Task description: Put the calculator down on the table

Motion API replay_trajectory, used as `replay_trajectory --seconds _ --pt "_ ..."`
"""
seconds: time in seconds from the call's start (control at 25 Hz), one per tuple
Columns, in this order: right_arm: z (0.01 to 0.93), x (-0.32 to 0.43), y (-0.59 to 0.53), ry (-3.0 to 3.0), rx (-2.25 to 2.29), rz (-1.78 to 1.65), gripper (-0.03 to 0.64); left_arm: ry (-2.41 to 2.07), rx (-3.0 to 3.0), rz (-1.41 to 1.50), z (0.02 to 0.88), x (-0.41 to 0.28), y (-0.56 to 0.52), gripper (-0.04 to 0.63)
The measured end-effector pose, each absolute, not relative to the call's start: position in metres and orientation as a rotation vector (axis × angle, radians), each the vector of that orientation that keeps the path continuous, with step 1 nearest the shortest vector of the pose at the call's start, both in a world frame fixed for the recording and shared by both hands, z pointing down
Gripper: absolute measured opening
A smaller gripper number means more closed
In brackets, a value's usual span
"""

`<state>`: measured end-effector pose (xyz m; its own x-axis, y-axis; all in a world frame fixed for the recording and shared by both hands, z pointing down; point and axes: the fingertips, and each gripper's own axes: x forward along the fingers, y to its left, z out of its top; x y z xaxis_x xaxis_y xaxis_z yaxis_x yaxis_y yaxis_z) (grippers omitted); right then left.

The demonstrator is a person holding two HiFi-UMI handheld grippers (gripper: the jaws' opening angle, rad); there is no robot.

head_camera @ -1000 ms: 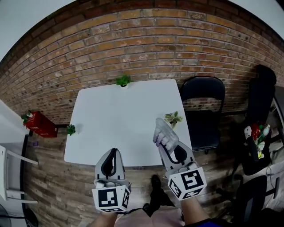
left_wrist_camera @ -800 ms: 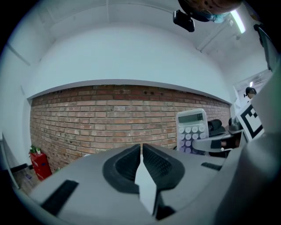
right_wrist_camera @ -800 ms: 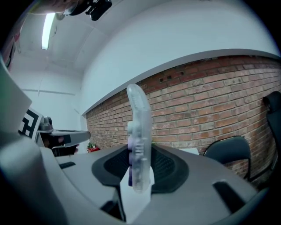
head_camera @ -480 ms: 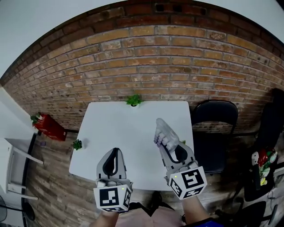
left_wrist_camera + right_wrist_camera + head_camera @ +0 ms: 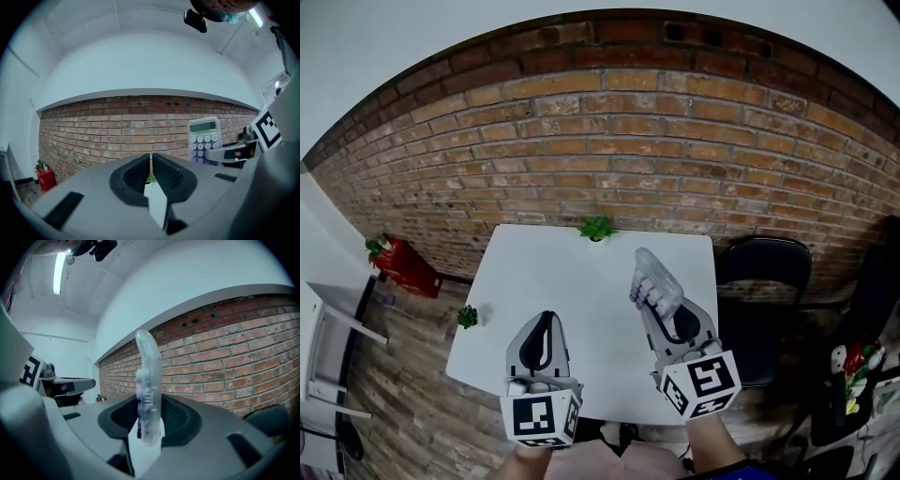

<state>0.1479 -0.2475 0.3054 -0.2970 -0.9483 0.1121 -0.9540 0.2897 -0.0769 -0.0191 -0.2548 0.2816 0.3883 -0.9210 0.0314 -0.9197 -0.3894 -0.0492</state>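
Observation:
A pale translucent calculator (image 5: 657, 277) with lilac keys stands tilted up in my right gripper (image 5: 655, 306), which is shut on its lower end above the right part of the white table (image 5: 572, 291). In the right gripper view the calculator (image 5: 148, 380) shows edge-on, upright between the pads of that gripper (image 5: 149, 427). My left gripper (image 5: 546, 319) hovers over the table's near edge, shut and holding nothing. The left gripper view has its jaws (image 5: 151, 161) together, with the calculator (image 5: 205, 138) facing it at the right.
A small potted plant (image 5: 597, 228) stands at the table's far edge against the brick wall. A black chair (image 5: 766, 281) is right of the table. On the floor at the left are a red box (image 5: 405, 266) and a little green plant (image 5: 468, 316).
Both grippers have moved forward over the table and risen slightly, the calculator still held. The small plant near the table's right edge is now hidden behind the right gripper.

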Motion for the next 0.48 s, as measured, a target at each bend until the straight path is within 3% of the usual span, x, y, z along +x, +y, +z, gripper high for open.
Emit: replay_trajectory --seconds 0.48 --pt "0.374 0.128 -0.305 -2.335 1.812 0.4 0.132 1.699 -2.739 -0.189 0.334 -0.029 -0.328 0.025"
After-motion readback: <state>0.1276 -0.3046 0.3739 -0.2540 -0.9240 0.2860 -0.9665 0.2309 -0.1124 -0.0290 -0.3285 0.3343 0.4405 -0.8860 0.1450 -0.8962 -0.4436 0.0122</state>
